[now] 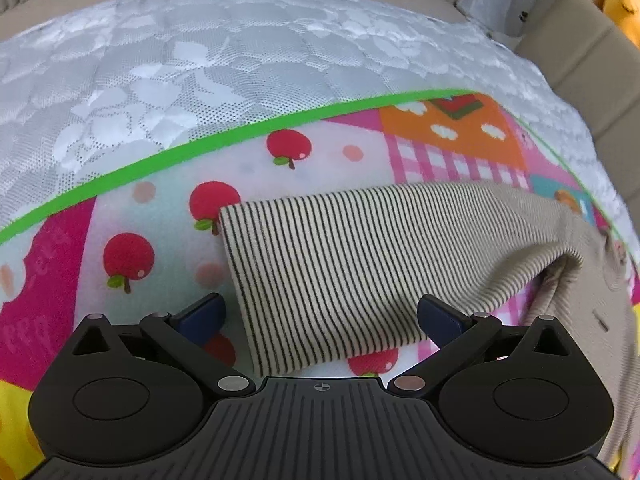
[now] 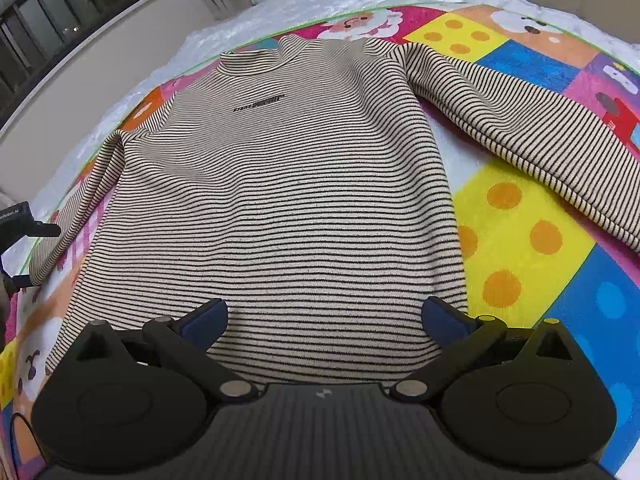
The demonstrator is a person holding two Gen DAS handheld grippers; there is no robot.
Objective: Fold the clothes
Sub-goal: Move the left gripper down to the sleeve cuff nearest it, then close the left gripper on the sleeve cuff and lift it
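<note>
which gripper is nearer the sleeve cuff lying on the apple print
Left. The left gripper sits open right over the sleeve cuff; the right gripper is open over the shirt's bottom hem, away from that cuff.

A bright cartoon blanket [image 2: 516, 216] covers a white quilted mattress [image 1: 168, 64]. A dark window [image 2: 52, 28] sits in the pale wall [image 2: 176, 12].
</note>
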